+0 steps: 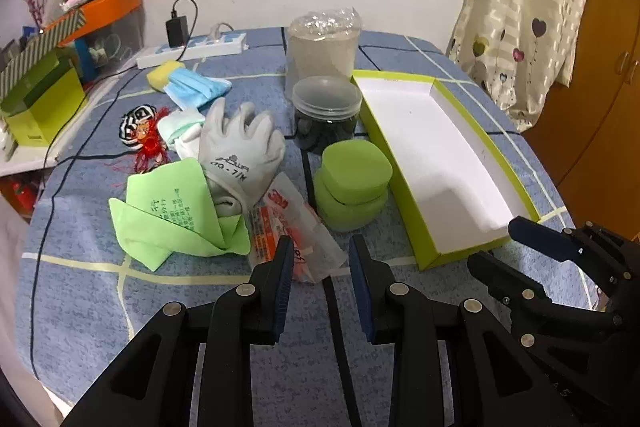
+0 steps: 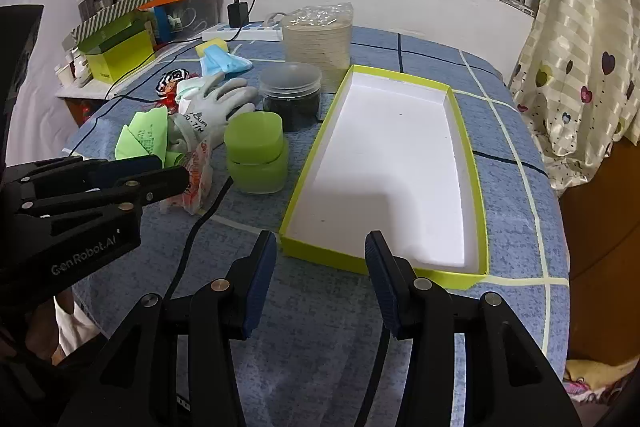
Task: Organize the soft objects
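I judge I'm at the start: nothing lies in the box point(image 2: 400, 163) yet. My left gripper point(image 1: 320, 267) hangs partly open and empty, just near of the packet point(image 1: 288, 223), with the sponges point(image 1: 352, 183) a little farther right. My right gripper point(image 2: 320, 267) stands wide and empty at the box's near end. Next I'd close the left on one soft item.

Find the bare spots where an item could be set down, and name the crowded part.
Free: the inside of the green-edged box, and the blue cloth between its near end and both grippers. Crowded: left of the box, where green sponges, grey glove, green cloth and masks cluster.
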